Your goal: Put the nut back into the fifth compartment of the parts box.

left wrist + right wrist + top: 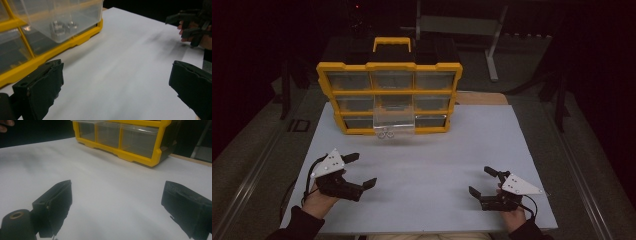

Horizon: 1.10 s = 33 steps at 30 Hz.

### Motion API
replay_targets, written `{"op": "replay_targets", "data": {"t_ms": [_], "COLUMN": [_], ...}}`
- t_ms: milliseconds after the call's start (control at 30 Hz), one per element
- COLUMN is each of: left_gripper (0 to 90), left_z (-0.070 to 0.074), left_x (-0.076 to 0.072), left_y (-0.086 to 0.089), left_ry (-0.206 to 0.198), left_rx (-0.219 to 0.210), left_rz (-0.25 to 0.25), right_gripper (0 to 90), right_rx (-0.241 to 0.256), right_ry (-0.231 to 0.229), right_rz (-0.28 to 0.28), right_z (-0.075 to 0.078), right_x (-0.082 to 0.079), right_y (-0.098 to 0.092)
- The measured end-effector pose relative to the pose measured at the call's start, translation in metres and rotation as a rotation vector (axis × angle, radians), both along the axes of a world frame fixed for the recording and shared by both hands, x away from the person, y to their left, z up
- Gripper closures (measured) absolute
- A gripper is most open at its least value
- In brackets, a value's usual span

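Left black two-jaw gripper with its grey three-cornered plate [360, 170] sits low at the near left, jaws spread wide. Right black two-jaw gripper with its matching grey plate [481, 181] mirrors it, jaws equally parted, nothing between them.

I see a dark room beyond the white table top [512, 150], which catches most of the light. Grey floor [257, 145] runs along both sides. A pale metal frame [494, 40] stands behind, and wood edging [482, 98] shows at the far edge.
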<state>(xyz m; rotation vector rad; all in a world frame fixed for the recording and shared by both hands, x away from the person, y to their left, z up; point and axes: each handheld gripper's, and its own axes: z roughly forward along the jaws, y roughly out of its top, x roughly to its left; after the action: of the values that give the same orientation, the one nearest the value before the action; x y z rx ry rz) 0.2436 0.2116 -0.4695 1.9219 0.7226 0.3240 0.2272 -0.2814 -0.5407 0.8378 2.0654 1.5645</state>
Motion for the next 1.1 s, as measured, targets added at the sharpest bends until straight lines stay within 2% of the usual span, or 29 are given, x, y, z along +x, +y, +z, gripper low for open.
{"op": "replay_targets", "data": {"t_ms": [433,667,867,967,1100], "left_gripper": [0.0,0.0,0.0,0.4,0.4], "left_z": [-0.03,-0.04,-0.049,-0.054,-0.06], "left_x": [-0.007,-0.011,-0.013,-0.012,-0.013], "left_y": [0.007,0.015,0.02,0.023,0.025], "left_ry": [0.019,0.024,0.047,0.071,0.069], "left_rx": [0.009,0.011,0.048,0.046,0.053], "left_rz": [0.046,0.078,0.108,0.121,0.137], "right_gripper": [9.9,9.9,9.9,9.9,9.9], "right_rx": [-0.002,-0.002,-0.001,-0.002,-0.002], "right_ry": [0.001,0.001,-0.002,-0.003,-0.003], "right_rz": [0.0,0.0,0.0,0.0,0.0], "right_z": [0.0,0.0,0.0,0.001,0.001], "right_x": [0.0,0.0,0.0,0.0,0.0], "right_y": [0.0,0.0,0.0,0.0,0.0]}}
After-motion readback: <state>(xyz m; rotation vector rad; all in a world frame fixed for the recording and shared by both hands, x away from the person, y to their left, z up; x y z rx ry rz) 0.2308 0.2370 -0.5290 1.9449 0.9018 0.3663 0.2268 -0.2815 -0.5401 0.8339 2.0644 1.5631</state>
